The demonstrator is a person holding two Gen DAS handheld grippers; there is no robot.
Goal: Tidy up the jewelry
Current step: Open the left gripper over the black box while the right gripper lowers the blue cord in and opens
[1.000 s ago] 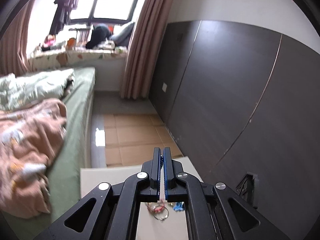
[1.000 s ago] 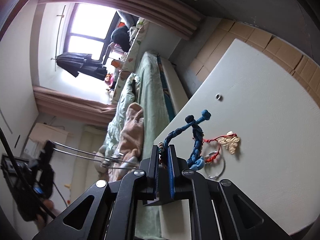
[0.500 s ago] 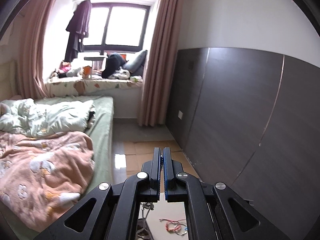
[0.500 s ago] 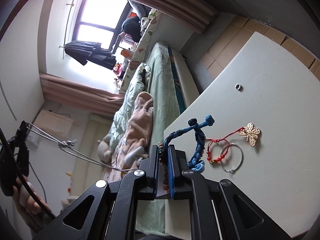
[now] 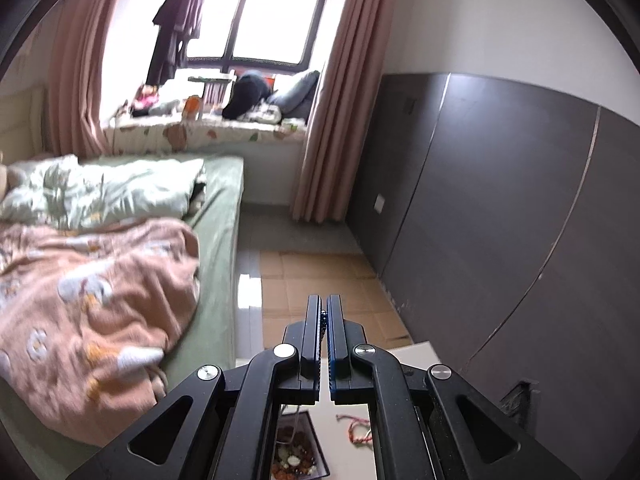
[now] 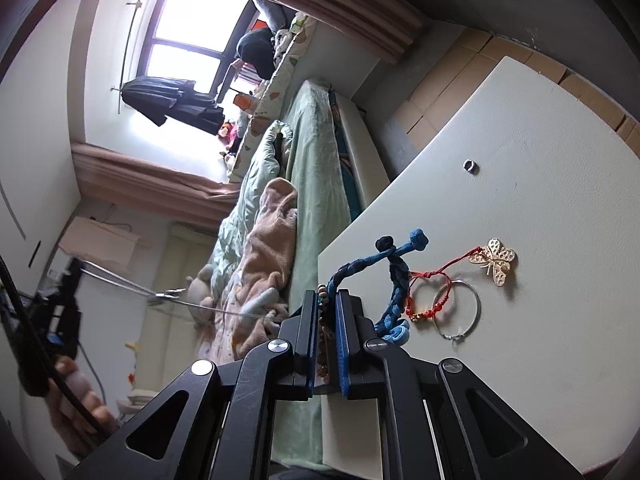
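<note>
The right hand-held gripper (image 6: 327,300) is clamped on a beaded bracelet (image 6: 322,295) — small coloured beads show in the narrow gap between its two fingers, near the tips. It hangs over the near-left edge of the white tabletop (image 6: 560,208). Just to the right of its fingers lies a blue braided cord (image 6: 394,280), looped with knotted ends, and touching that a red string bracelet (image 6: 428,296). A thin silver bangle (image 6: 460,312) overlaps the red one, and a gold butterfly brooch (image 6: 497,261) sits just beyond them. A small ring (image 6: 470,165) lies well apart, farther up the tabletop.

The left hand-held gripper (image 5: 324,312) has its fingers together — only a sliver of a gap, with tiny dark beads caught near the tips. Below it, seen through its frame, a dark-rimmed box (image 5: 298,452) holds beaded pieces, and a red string piece (image 5: 356,434) lies on the tabletop just to the right of the box. A bed (image 5: 216,248) runs alongside.
</note>
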